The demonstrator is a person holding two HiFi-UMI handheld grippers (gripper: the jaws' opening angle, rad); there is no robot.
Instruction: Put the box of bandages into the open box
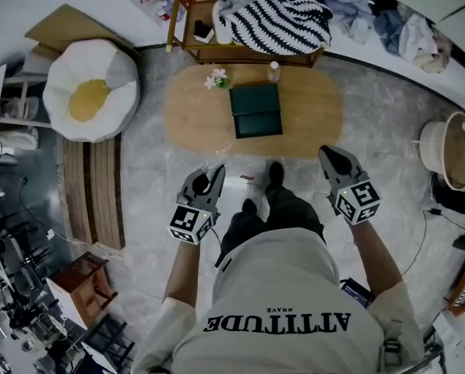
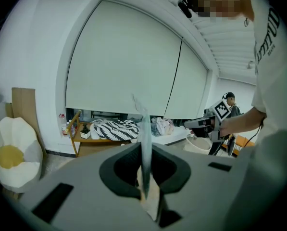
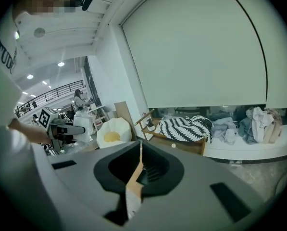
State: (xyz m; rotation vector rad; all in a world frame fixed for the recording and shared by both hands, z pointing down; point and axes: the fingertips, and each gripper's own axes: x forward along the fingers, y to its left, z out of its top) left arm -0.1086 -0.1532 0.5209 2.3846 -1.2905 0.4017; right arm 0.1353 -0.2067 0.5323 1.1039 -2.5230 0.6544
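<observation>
Your left tool (image 1: 215, 173) and right tool (image 1: 326, 154) are both closed on nothing, well short of the desk (image 1: 191, 123). The dark green open box (image 1: 255, 110) sits mid-desk; I cannot pick out the bandage box. Reaching past it, you could knock the flowers (image 1: 217, 78) or the small bottle (image 1: 274, 70) near its far side. The desk's near rim and both ends leave you room.

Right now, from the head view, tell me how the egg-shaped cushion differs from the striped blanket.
The egg-shaped cushion is white with a yellow centre; the striped blanket is black-and-white striped. The cushion sits on the floor to the left of the oval table; the blanket lies on the wooden rack behind that table. The cushion keeps a rounded shape; the blanket is crumpled. Both look soft.
</observation>
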